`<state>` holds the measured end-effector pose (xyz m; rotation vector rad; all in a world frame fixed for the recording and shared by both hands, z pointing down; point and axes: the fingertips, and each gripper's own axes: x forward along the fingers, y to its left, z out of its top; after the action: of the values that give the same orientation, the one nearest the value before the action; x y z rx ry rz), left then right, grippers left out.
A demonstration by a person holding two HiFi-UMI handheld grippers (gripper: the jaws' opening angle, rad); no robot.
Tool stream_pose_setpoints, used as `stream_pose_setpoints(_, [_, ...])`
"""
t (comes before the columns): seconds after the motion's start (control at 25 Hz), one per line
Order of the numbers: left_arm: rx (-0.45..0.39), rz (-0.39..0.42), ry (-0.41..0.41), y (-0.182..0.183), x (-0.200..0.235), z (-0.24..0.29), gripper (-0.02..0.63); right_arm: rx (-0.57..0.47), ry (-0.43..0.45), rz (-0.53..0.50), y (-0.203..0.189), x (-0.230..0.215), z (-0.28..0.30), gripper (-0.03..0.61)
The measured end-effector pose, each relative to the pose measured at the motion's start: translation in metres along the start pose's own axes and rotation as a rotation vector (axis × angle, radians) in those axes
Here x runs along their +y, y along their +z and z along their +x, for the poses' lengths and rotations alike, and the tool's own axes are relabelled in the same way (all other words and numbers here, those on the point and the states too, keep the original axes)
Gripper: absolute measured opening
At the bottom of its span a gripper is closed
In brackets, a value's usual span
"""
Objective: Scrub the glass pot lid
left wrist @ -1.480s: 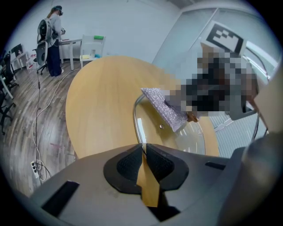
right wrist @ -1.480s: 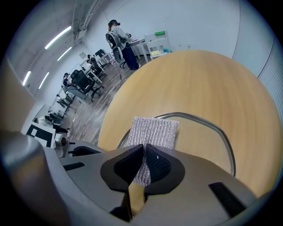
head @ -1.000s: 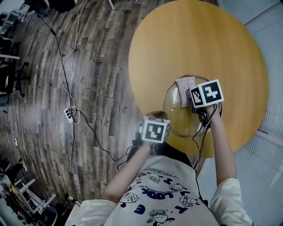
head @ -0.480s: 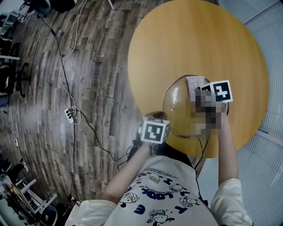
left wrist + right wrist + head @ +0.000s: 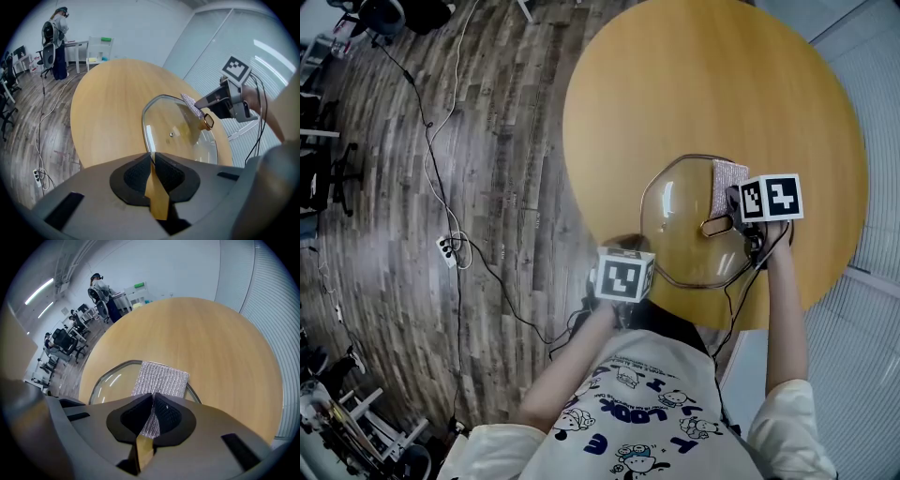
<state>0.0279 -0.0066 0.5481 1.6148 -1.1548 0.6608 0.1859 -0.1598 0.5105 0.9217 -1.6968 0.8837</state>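
A round glass pot lid [image 5: 686,234] with a gold handle [image 5: 715,226] lies on the round wooden table [image 5: 694,84], near its close edge. My left gripper [image 5: 639,267] is shut on the lid's near rim; in the left gripper view the rim [image 5: 149,140] runs straight into the closed jaws of the left gripper [image 5: 152,159]. My right gripper [image 5: 734,202] is shut on a silver scrub pad [image 5: 728,186]. In the right gripper view the pad [image 5: 161,379] lies flat on the lid's [image 5: 110,376] far right part, ahead of the right gripper [image 5: 153,401].
The table's near edge [image 5: 609,239] is just beyond the left gripper. Cables and a power strip [image 5: 445,246] lie on the wood floor to the left. A white blind-covered wall [image 5: 872,309] stands at right. Office chairs and a standing person [image 5: 58,28] are far off.
My right gripper has slid the scrub pad rightward across the lid, from near its middle to its far right part. The left gripper and the lid have stayed put.
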Motion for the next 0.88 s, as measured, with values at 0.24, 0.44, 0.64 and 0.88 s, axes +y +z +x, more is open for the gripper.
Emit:
stream_pose_setpoints(0.24, [0.0, 0.007, 0.004, 0.0, -0.001, -0.001, 0.031, -0.013, -0.028, 0.048, -0.011, -0.017, -0.006, 0.037])
stream_pose_setpoints(0.44, [-0.001, 0.011, 0.01, 0.001, 0.002, -0.003, 0.031, -0.007, -0.049, 0.071, -0.023, -0.027, -0.012, 0.037])
stream_pose_setpoints(0.64, [-0.003, 0.01, 0.013, 0.003, 0.002, -0.003, 0.031, -0.001, -0.062, 0.095, -0.038, -0.035, -0.018, 0.037])
stream_pose_setpoints(0.88, [-0.007, 0.018, 0.02, 0.001, 0.002, -0.005, 0.031, 0.003, -0.074, 0.11, -0.06, -0.038, -0.025, 0.037])
